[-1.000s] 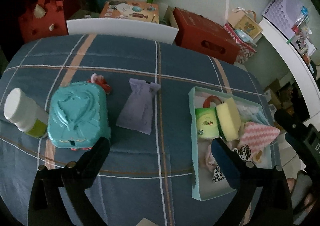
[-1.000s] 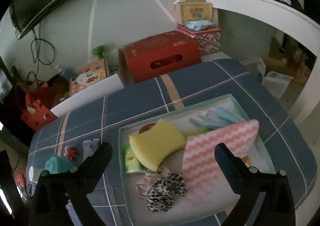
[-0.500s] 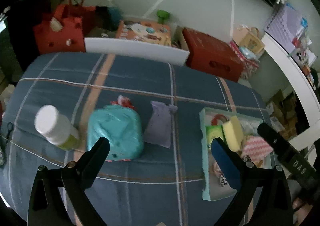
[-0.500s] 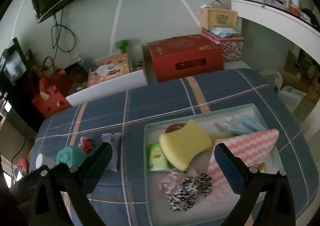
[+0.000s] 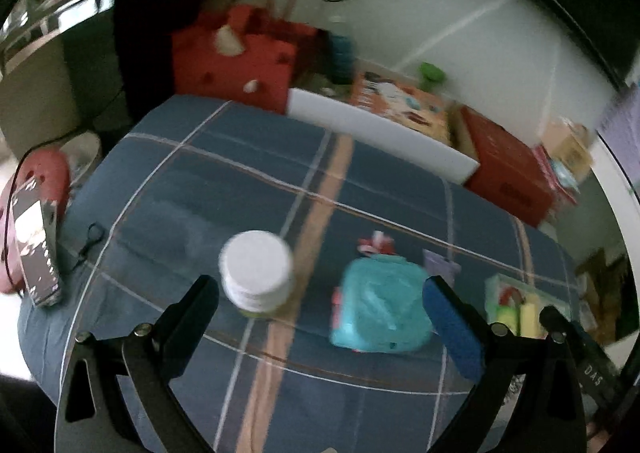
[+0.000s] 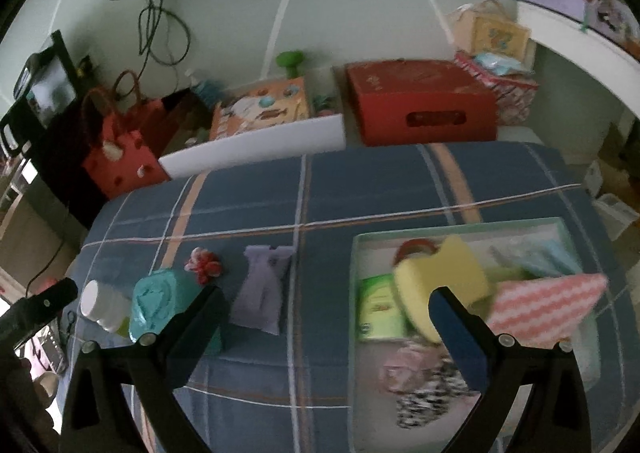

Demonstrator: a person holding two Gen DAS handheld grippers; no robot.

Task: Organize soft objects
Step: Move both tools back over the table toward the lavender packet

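Note:
A pale green tray (image 6: pixel 576 223) on the plaid bed holds a yellow sponge (image 6: pixel 444 277), a pink zigzag cloth (image 6: pixel 548 305), a green packet (image 6: pixel 380 309) and scrunchies (image 6: pixel 424 381). Left of it lie a lilac pouch (image 6: pixel 262 293), a red flower clip (image 6: pixel 202 265), a teal toy case (image 6: pixel 158 301) and a white-capped bottle (image 6: pixel 100 305). My right gripper (image 6: pixel 324 329) hovers open over the bed, its right finger above the tray. My left gripper (image 5: pixel 320 317) is open and empty above the bottle (image 5: pixel 256 269) and teal case (image 5: pixel 380 305); the tray (image 5: pixel 516 305) shows at far right.
Beyond the bed's far edge stand a white board (image 6: pixel 256 149), a red box (image 6: pixel 420 105), a red bag (image 6: pixel 120 149) and an orange game box (image 6: pixel 264 107). A white shelf (image 6: pixel 580 41) runs along the right. A phone (image 5: pixel 36 249) lies at the bed's left edge.
Both grippers have pulled back and swung left. The left view now centres on the bottle and teal case, with the tray at its edge. Nothing was picked up.

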